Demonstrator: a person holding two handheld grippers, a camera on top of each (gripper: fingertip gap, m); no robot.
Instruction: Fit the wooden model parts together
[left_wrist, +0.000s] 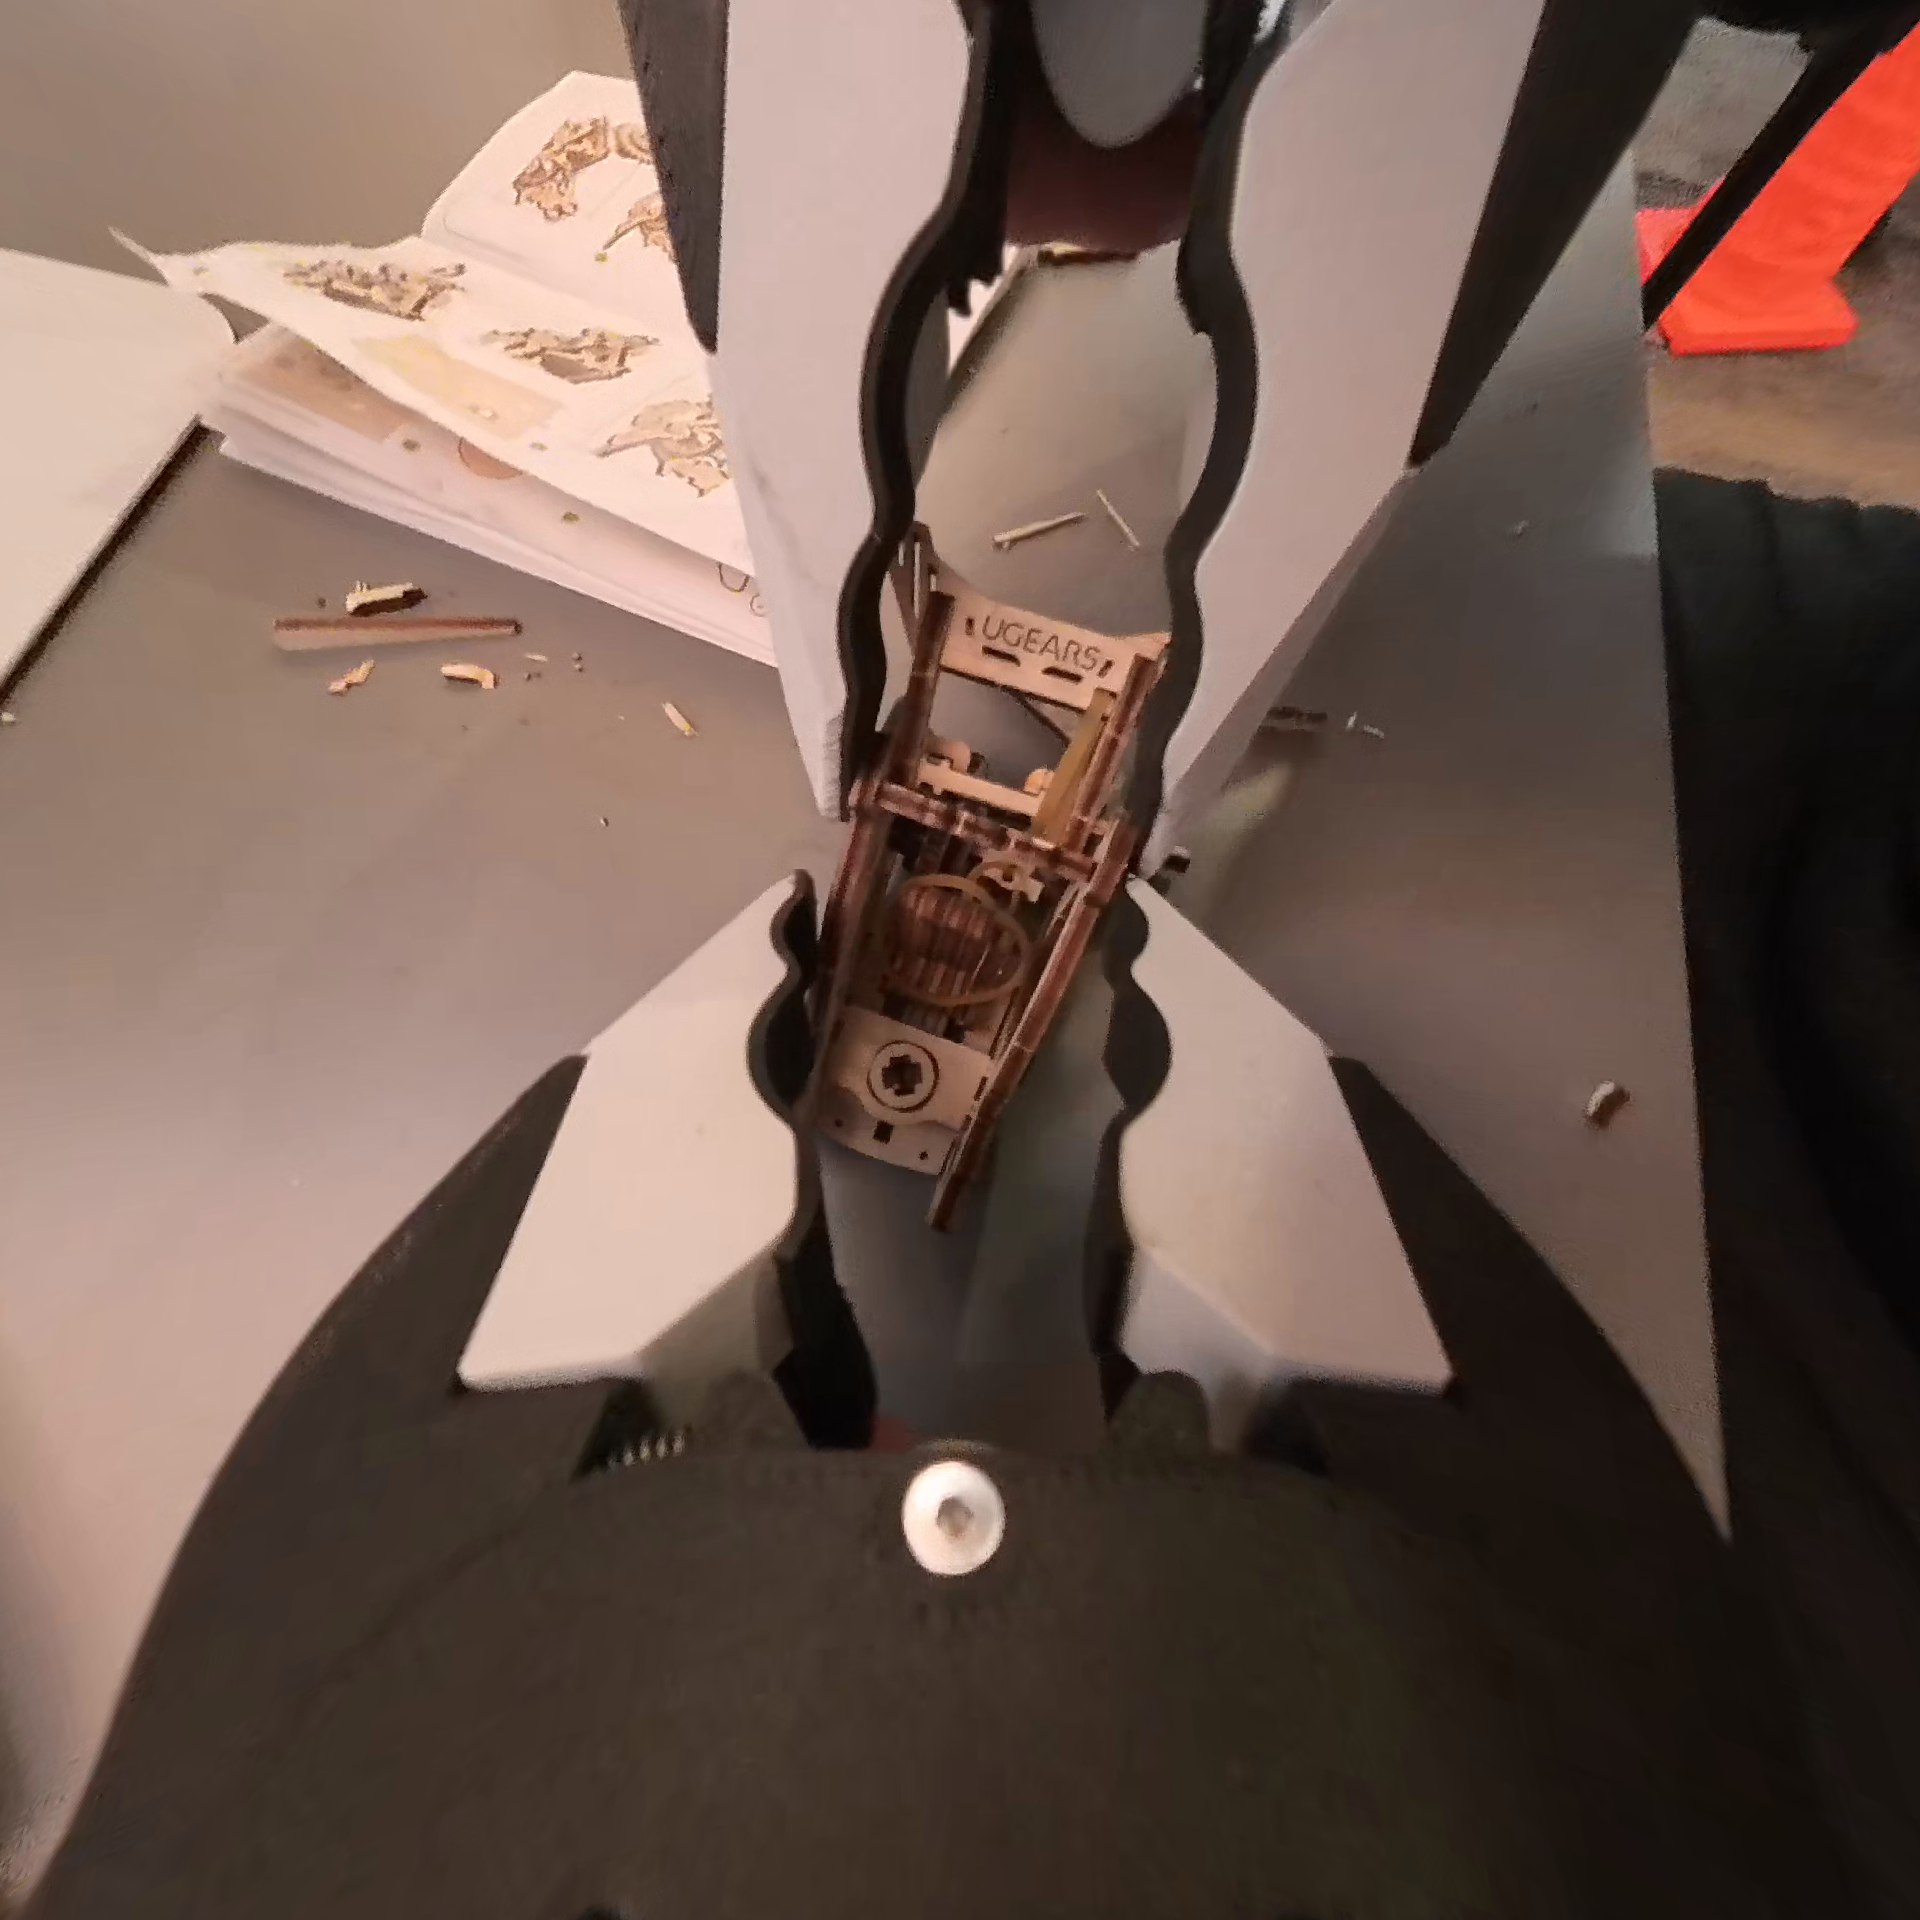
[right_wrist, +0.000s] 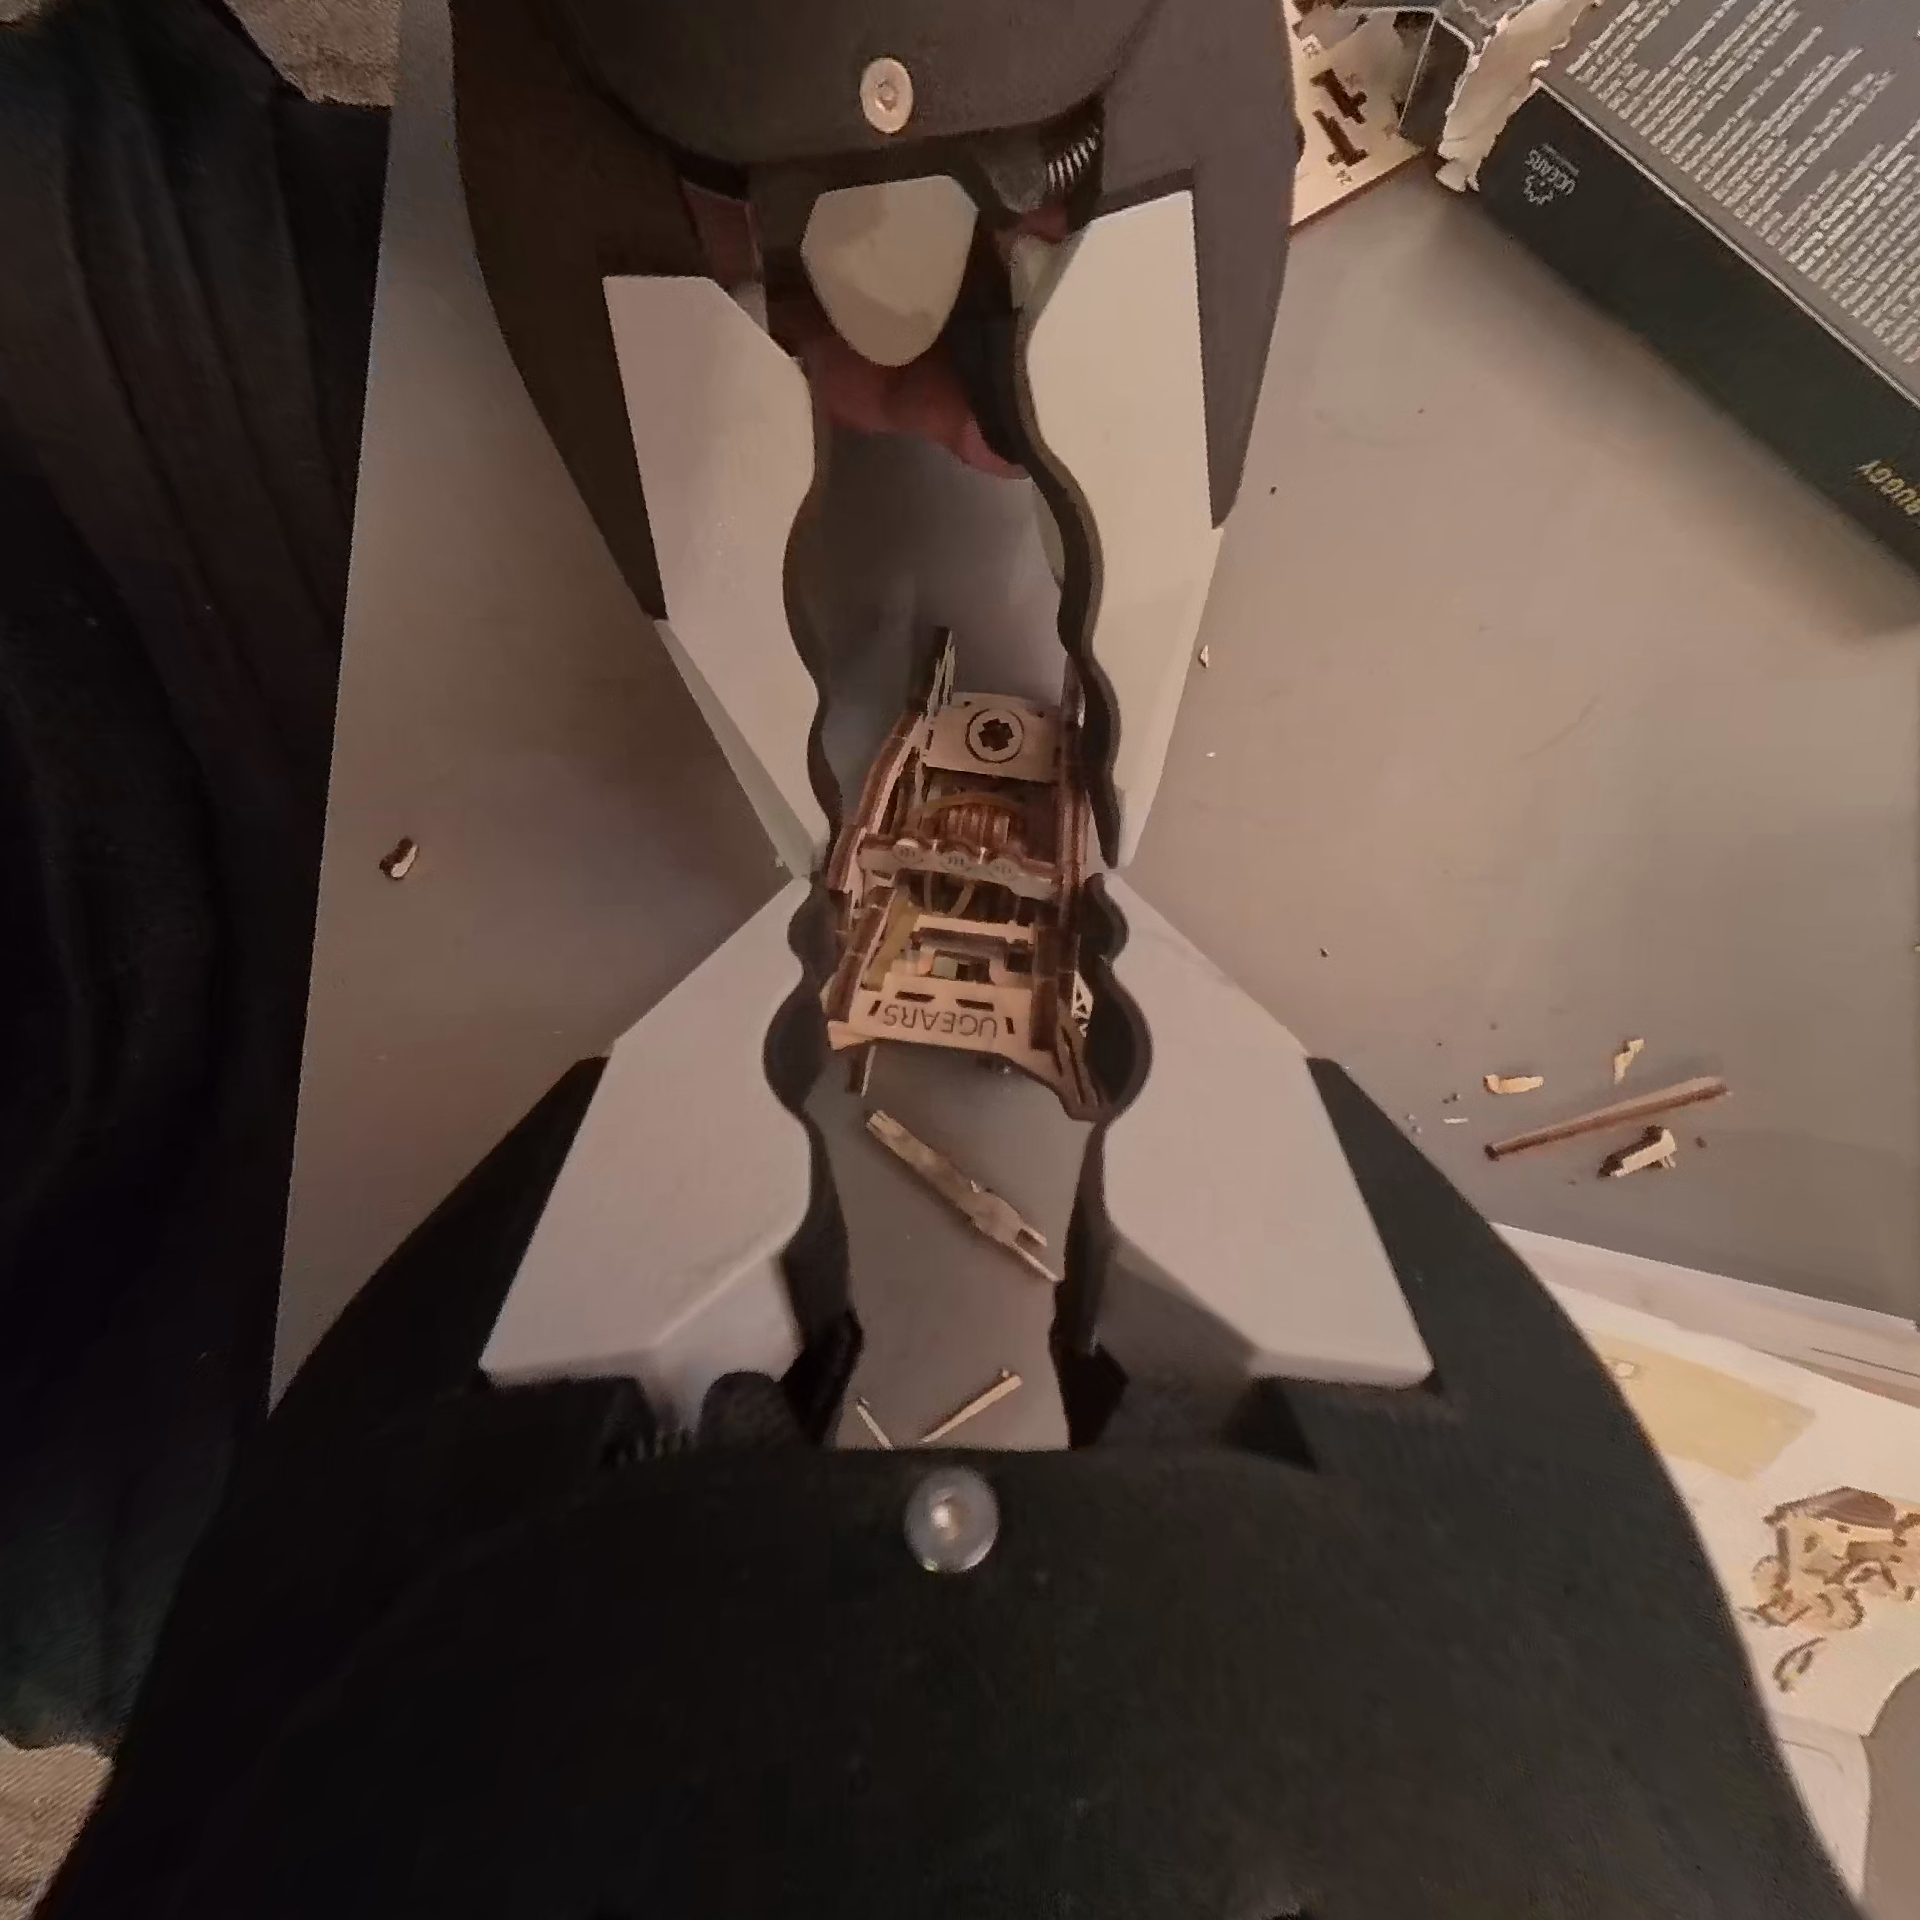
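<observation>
A small wooden model chassis (left_wrist: 956, 935) with gears and a rubber band sits between both grippers, which face each other over the grey table (left_wrist: 312, 987). My left gripper (left_wrist: 966, 904) surrounds the end with the round-holed plate. Its left pad (left_wrist: 784, 997) touches the side rail, but a gap shows at its right pad (left_wrist: 1127, 997), so it is open. My right gripper (right_wrist: 956, 899) is shut on the model (right_wrist: 956, 862) at its lettered end, with both pads against the side rails. The right gripper (left_wrist: 1008, 810) also shows at the top of the left wrist view, and the left gripper (right_wrist: 966, 836) at the top of the right wrist view.
An open instruction booklet (left_wrist: 499, 353) lies at the back left, with wood scraps and a stick (left_wrist: 395, 629) near it. A loose wooden strip (right_wrist: 961, 1195) lies under my right gripper. A dark box (right_wrist: 1714, 208), an orange object (left_wrist: 1766, 208) and black cloth (left_wrist: 1787, 935) border the table.
</observation>
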